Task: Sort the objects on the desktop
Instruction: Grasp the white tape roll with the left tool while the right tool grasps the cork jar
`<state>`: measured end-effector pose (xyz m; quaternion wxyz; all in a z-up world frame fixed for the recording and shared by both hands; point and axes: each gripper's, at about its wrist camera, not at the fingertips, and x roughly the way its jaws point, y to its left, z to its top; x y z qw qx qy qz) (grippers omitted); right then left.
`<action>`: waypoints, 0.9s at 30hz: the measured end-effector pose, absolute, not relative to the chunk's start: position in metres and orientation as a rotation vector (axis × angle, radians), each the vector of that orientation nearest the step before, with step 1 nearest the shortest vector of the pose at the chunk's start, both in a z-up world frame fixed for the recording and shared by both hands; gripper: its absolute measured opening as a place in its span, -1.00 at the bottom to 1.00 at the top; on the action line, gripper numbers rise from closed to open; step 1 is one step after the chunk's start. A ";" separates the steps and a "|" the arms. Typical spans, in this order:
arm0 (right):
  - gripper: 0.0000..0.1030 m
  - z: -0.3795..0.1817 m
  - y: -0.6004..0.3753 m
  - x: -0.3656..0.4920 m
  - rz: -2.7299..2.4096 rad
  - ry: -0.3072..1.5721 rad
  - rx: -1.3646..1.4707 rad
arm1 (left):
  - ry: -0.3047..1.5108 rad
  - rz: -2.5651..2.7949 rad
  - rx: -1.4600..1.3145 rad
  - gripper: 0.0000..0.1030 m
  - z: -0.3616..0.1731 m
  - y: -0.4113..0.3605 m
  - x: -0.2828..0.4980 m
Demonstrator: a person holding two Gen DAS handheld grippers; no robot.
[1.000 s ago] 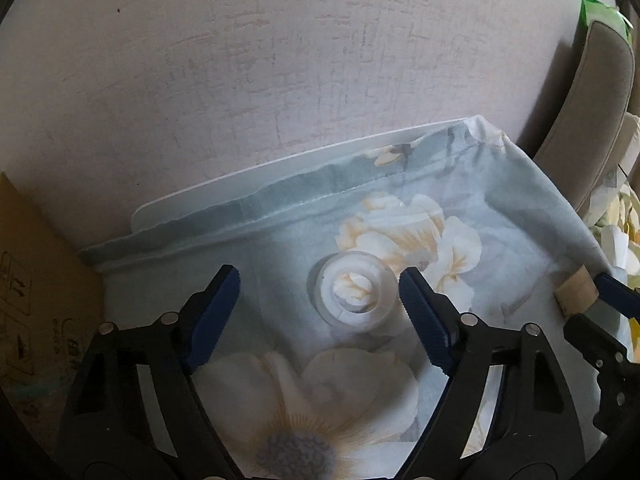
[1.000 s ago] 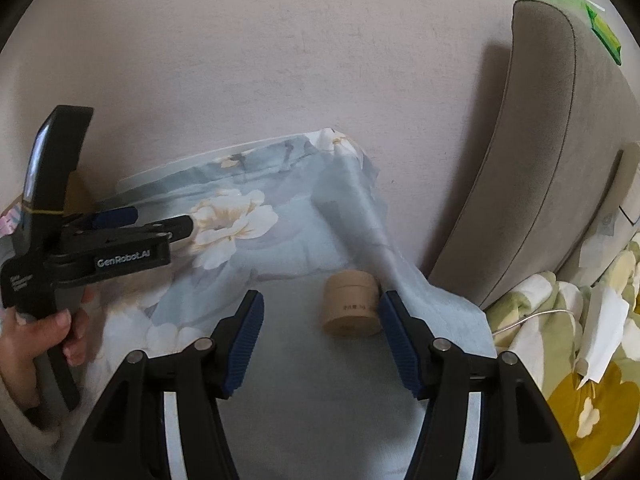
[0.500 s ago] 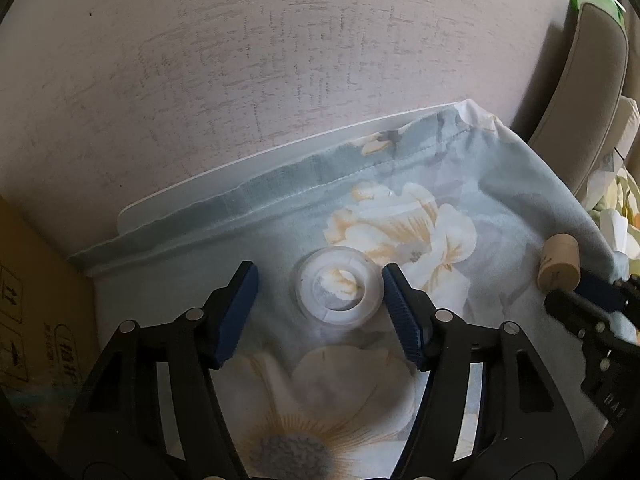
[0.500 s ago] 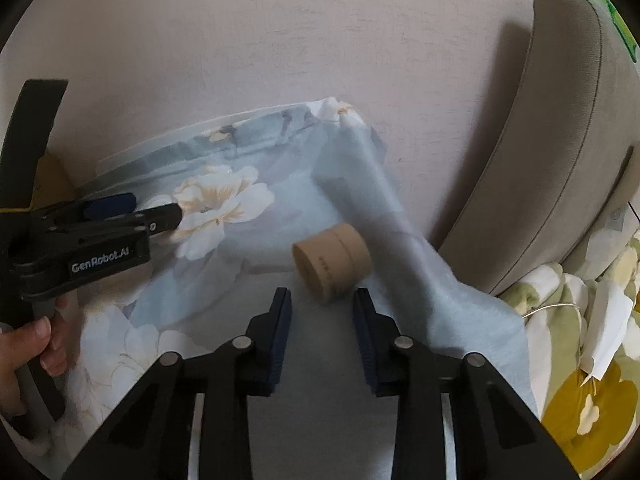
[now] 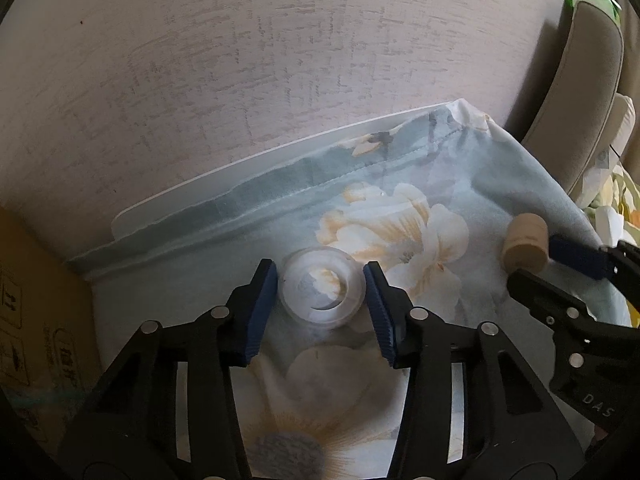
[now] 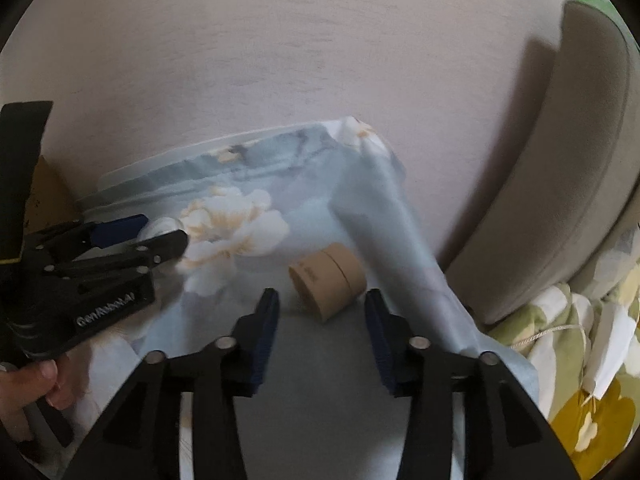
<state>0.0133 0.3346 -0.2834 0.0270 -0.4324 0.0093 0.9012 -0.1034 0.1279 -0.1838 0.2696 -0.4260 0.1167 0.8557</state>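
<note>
A clear plastic tape roll sits between the blue pads of my left gripper, which is closed on its two sides; the roll looks tilted off the floral cloth. A tan cardboard roll lies on its side on the cloth. My right gripper is open with the tan roll just beyond its fingertips, not held. The tan roll also shows in the left wrist view, at the right gripper's tip. The left gripper shows at the left of the right wrist view.
A cardboard box stands at the left. The wall runs just behind the cloth's far edge. A beige cushion leans at the right, with a green floral blanket below it.
My left gripper has closed onto the clear roll. My right gripper, nearly shut half a second ago, has opened again; the tan roll has tipped onto its side in front of it.
</note>
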 end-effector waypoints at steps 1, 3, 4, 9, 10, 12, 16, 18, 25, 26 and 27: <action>-0.07 -0.283 0.333 0.011 2.780 0.015 -1.337 | 0.313 2.306 -1.149 -0.22 -0.184 0.129 -0.102; -0.01 -0.283 0.331 0.004 2.770 -0.001 -1.345 | 0.313 2.308 -1.148 -0.23 -0.182 0.127 -0.101; 0.01 -0.283 0.330 -0.001 2.768 0.001 -1.351 | 0.313 2.310 -1.146 -0.23 -0.182 0.126 -0.101; 0.01 -0.285 0.322 -0.023 2.781 -0.024 -1.358 | 0.314 2.311 -1.138 -0.23 -0.178 0.121 -0.097; 0.01 -0.285 0.320 -0.027 2.801 -0.040 -1.355 | 0.315 2.309 -1.135 -0.23 -0.177 0.120 -0.096; -0.17 -0.286 0.317 -0.032 2.811 -0.063 -1.352 | 0.316 2.307 -1.133 -0.23 -0.175 0.117 -0.096; -0.31 -0.285 0.317 -0.034 2.841 -0.045 -1.341 | 0.296 2.303 -1.141 -0.24 -0.171 0.111 -0.094; -0.31 -0.281 0.317 -0.030 2.857 -0.053 -1.313 | 0.281 2.300 -1.145 -0.24 -0.167 0.108 -0.092; -0.31 -0.255 0.321 -0.013 2.899 -0.008 -1.285 | 0.240 2.296 -1.116 -0.24 -0.129 0.096 -0.076; -0.31 -0.250 0.323 -0.010 2.903 0.006 -1.287 | 0.235 2.295 -1.115 -0.24 -0.122 0.094 -0.073; -0.31 -0.242 0.324 -0.006 2.909 0.023 -1.290 | 0.229 2.294 -1.112 -0.24 -0.112 0.091 -0.069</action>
